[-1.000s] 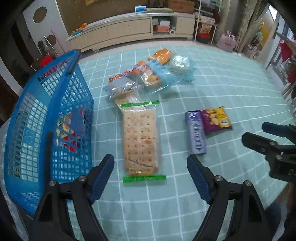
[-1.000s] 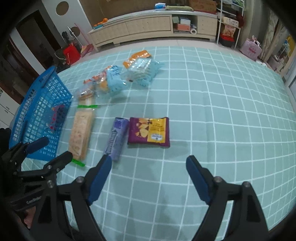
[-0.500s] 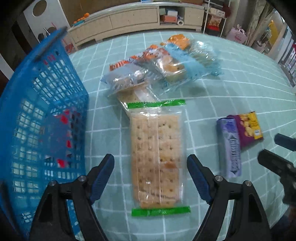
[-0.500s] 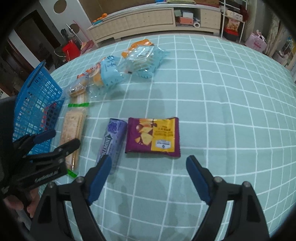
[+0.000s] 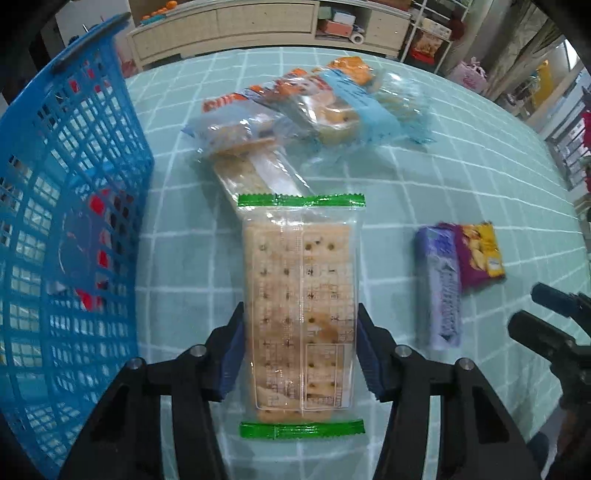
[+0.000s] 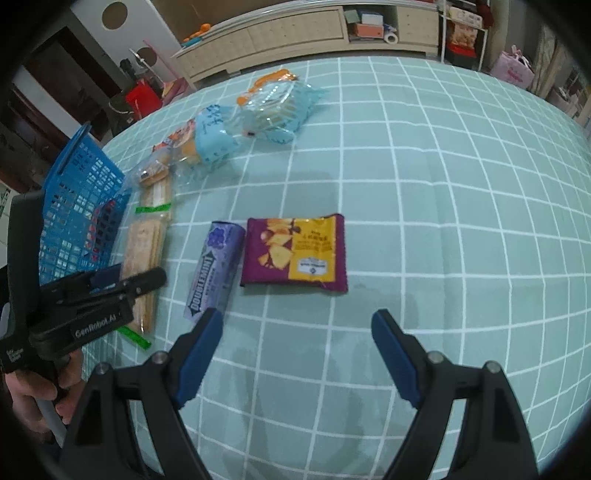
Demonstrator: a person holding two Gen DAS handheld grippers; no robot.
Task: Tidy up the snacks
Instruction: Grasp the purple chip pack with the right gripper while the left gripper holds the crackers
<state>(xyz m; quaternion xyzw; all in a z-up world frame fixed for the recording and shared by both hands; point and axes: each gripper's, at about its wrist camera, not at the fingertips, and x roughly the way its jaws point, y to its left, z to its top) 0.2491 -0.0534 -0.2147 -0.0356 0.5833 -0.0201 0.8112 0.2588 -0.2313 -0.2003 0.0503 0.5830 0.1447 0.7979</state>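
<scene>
A clear cracker pack with green end strips (image 5: 300,314) lies on the teal checked cloth. My left gripper (image 5: 300,354) is shut on its near half, one blue pad on each long side; it also shows in the right wrist view (image 6: 122,284). A blue mesh basket (image 5: 55,229) stands just left of the pack, with a red-and-white snack inside. My right gripper (image 6: 295,354) is open and empty, just in front of a purple roll pack (image 6: 216,271) and a purple-and-yellow chip bag (image 6: 295,254).
A heap of several clear and light-blue snack bags (image 5: 314,110) lies beyond the cracker pack, also in the right wrist view (image 6: 236,122). A long cabinet (image 6: 280,33) stands behind the table. My right gripper's fingers (image 5: 546,325) show at the right of the left wrist view.
My left gripper has moved forward over the cracker pack and closed its pads on the pack's sides. My right gripper has come nearer the purple packs and stays open.
</scene>
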